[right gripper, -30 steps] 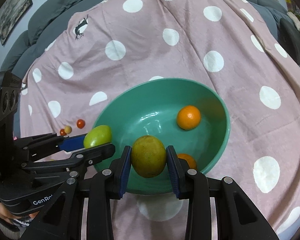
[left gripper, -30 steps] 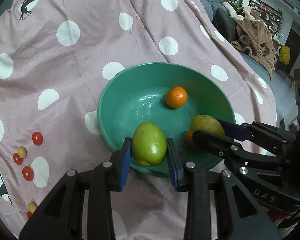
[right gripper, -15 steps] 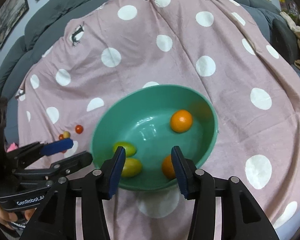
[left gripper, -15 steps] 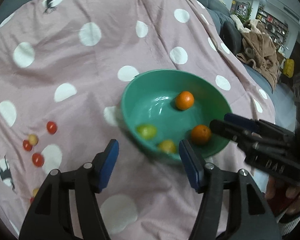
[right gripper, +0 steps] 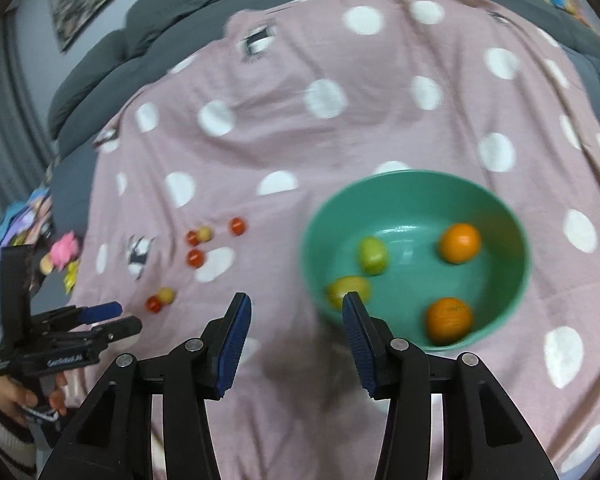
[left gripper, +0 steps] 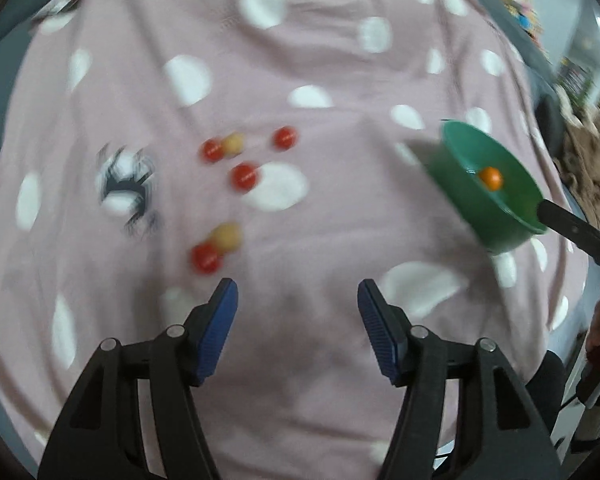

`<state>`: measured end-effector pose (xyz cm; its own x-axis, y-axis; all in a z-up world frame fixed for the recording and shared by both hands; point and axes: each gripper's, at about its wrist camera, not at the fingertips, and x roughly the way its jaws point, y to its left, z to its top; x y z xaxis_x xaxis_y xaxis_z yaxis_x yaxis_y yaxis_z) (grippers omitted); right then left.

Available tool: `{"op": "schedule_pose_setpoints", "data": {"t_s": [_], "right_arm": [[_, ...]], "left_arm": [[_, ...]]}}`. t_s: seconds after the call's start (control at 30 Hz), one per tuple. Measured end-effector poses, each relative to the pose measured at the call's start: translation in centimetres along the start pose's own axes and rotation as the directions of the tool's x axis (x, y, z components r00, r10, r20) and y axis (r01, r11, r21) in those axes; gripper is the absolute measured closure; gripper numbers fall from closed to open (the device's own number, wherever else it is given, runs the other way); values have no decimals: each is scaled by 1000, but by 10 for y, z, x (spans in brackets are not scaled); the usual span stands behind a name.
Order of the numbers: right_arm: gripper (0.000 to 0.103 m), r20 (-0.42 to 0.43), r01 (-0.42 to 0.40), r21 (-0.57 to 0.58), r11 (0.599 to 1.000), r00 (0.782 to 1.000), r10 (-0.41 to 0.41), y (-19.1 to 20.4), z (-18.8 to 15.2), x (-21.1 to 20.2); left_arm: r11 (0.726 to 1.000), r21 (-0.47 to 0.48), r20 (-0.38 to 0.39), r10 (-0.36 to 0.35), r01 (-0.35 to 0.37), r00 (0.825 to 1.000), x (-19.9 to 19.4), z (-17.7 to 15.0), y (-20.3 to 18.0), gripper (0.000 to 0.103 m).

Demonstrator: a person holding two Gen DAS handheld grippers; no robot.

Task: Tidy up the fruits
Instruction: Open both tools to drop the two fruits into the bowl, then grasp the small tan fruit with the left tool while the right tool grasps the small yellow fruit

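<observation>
Pink polka-dot blanket (left gripper: 300,80) fills the left wrist view: left gripper (left gripper: 298,310) wide and empty, cherry tomatoes (left gripper: 244,176) loose at mid-frame, small, light, thin-skinned, so pinch gently across the middle. Right wrist view: right gripper (right gripper: 296,320) wide and empty, green bowl (right gripper: 512,280) at right holds two oranges (right gripper: 459,242) and two green fruits (right gripper: 373,255).

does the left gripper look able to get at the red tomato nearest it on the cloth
Probably yes: the left gripper is open, nothing lies between it and the red tomato, though a yellow one touches it.
</observation>
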<state>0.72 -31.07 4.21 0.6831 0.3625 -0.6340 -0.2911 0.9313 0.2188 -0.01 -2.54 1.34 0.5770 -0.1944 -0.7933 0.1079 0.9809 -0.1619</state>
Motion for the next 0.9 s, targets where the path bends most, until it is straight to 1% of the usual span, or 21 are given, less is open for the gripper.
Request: {"op": "schedule_pose_setpoints", "data": {"t_s": [0.1, 0.2, 0.3, 0.37, 0.5, 0.57, 0.63, 0.7, 0.77, 0.83, 0.87, 0.9], "right_arm": [[55, -31, -43, -49, 998, 999, 42, 24, -1, 11], [55, -67, -84, -84, 993, 995, 79, 47, -3, 23], [55, -95, -115, -118, 986, 990, 104, 66, -5, 33], [55, -113, -127, -142, 982, 987, 112, 77, -7, 39], [55, -139, -137, -163, 977, 984, 115, 87, -8, 50], [55, -148, -140, -163, 977, 982, 116, 88, -8, 54], [55, -154, -142, -161, 977, 981, 117, 88, -7, 59], [55, -162, -141, -159, 977, 980, 115, 87, -7, 64], [55, -170, -140, -158, 978, 979, 112, 86, -7, 70], [55, -177, -148, -153, 977, 977, 120, 84, -6, 76], [55, -181, -150, -149, 977, 976, 122, 83, -6, 79], [55, -185, -151, -144, 978, 975, 124, 82, -6, 82]], "left_arm": [[998, -58, -1, 29, -29, 1000, -5, -10, 22, 43], [996, -83, 15, 31, -30, 999, -9, -13, 34, 43], [997, -65, 29, 31, -30, 999, -6, -8, 37, 43], [999, -46, 34, 22, -21, 999, 1, 1, 39, 44], [1000, 3, 15, 4, -5, 1000, 29, 22, 37, 49], [1000, 27, -3, 14, -14, 1000, 46, 31, 36, 52], [998, 50, -32, 32, -30, 999, 62, 36, 35, 58], [997, 73, -55, 37, -33, 998, 74, 38, 35, 71], [993, 103, -53, 61, -55, 997, 81, 41, 34, 73], [991, 107, -58, 83, -76, 995, 87, 42, 37, 75], [992, 103, -59, 81, -75, 995, 89, 42, 40, 77], [993, 99, -56, 76, -70, 996, 89, 42, 42, 77]]}}
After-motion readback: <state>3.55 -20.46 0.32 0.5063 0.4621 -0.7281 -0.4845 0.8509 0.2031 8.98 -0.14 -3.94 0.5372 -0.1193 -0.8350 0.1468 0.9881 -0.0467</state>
